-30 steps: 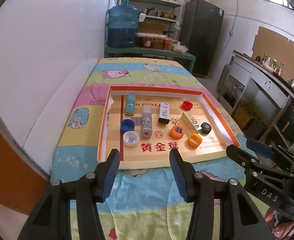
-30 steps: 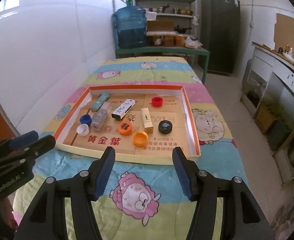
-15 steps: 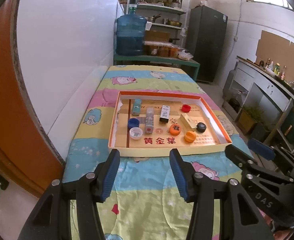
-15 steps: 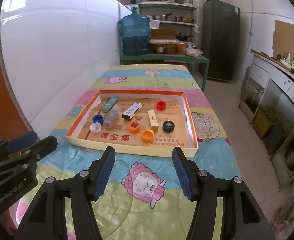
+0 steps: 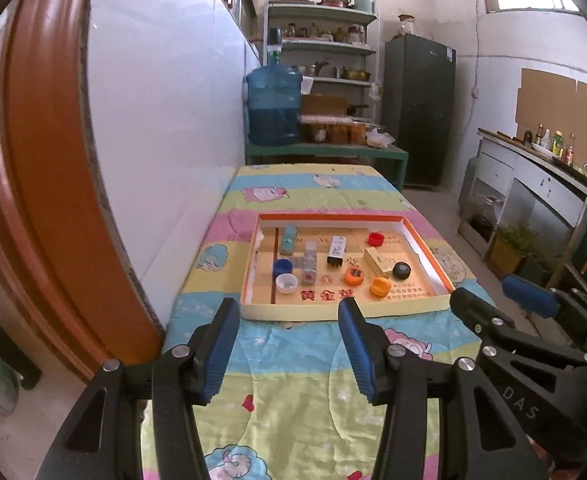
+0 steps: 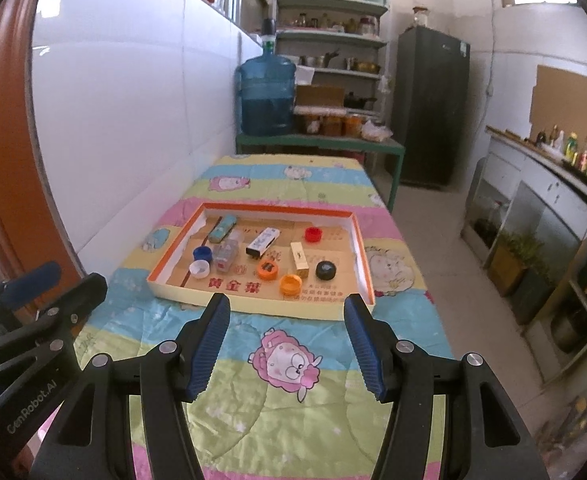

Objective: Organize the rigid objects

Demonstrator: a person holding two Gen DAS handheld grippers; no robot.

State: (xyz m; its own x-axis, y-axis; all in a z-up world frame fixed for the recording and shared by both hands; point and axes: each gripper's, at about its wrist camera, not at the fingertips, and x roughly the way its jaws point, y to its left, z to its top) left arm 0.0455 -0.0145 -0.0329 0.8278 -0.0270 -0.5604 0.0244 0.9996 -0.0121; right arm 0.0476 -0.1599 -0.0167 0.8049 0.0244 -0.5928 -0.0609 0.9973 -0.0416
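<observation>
Left gripper [image 5: 289, 346]: jaws apart, empty, over bench near edge. Shallow cardboard tray [image 5: 345, 312], orange rim, mid-bench: blue cap [image 5: 282, 267], white cap [image 5: 286, 283], clear ribbed box [image 5: 310, 261], orange caps, black cap [image 5: 400, 270]. Right gripper [image 6: 287, 340]: jaws apart, empty. Quilted cartoon cloth [image 6: 285, 360].

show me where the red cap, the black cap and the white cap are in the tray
red cap [image 6: 313, 234], right wrist view, on its top rim.
black cap [image 6: 326, 270], right wrist view, on its top face.
white cap [image 5: 286, 283], left wrist view, on its open inside.

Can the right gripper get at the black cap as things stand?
Probably yes. The right gripper is open and empty, the black cap lies uncovered in the tray with space around it, though well ahead.
</observation>
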